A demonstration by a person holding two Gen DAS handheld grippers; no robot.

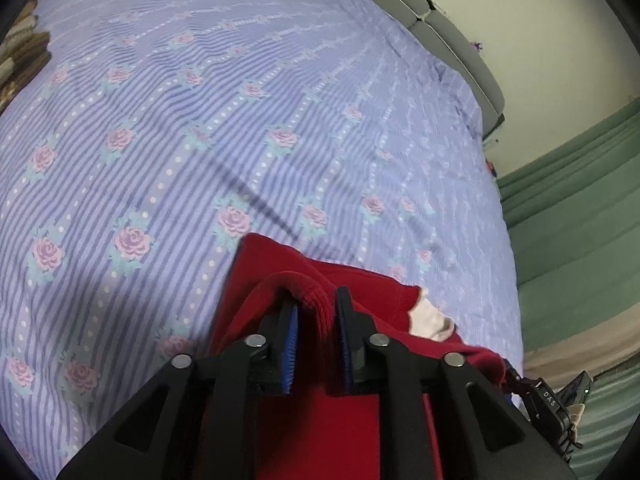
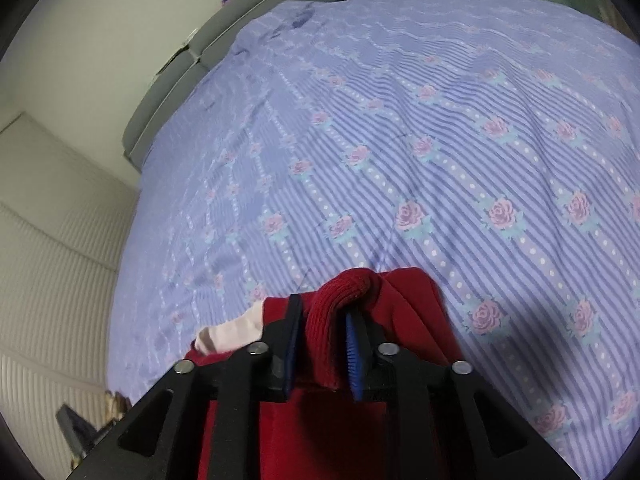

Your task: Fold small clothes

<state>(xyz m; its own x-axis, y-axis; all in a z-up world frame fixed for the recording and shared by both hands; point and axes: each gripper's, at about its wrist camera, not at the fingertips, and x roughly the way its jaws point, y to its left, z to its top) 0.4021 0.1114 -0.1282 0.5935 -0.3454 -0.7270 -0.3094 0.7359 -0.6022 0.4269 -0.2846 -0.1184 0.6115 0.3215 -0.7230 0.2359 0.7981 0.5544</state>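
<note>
Holding: a red garment (image 1: 360, 292) is gripped by both claws at a ribbed hem and is held just over the bed (image 1: 240, 120).
Left claw (image 1: 316, 320): clenched on a bunched fold of the ribbed hem, which rises between the blue pads (image 1: 291, 344).
Right claw (image 2: 324, 328): likewise clenched on a ribbed fold; the cloth is seen humped over the far fingertip.
Garment position: the red garment (image 2: 412, 300) hangs from the claws toward the camera, with its forward part resting on or just above the bedspread; contact cannot be told.
Long axis: judged to run from claw to claw, along the held hem.
Pale lining (image 1: 432, 322): a pinkish piece shows between the two claws, to the right of the left claw and to the left of the right one (image 2: 228, 336).
Nearer arm: neither; both are on the garment already.
Open room: wide flat bedspread lies beyond the garment for laying it down.
Edges: the grey headboard (image 1: 452, 36) is well apart from the garment; the bed's side edge lies near it, by the green curtain (image 1: 576, 208).
</note>
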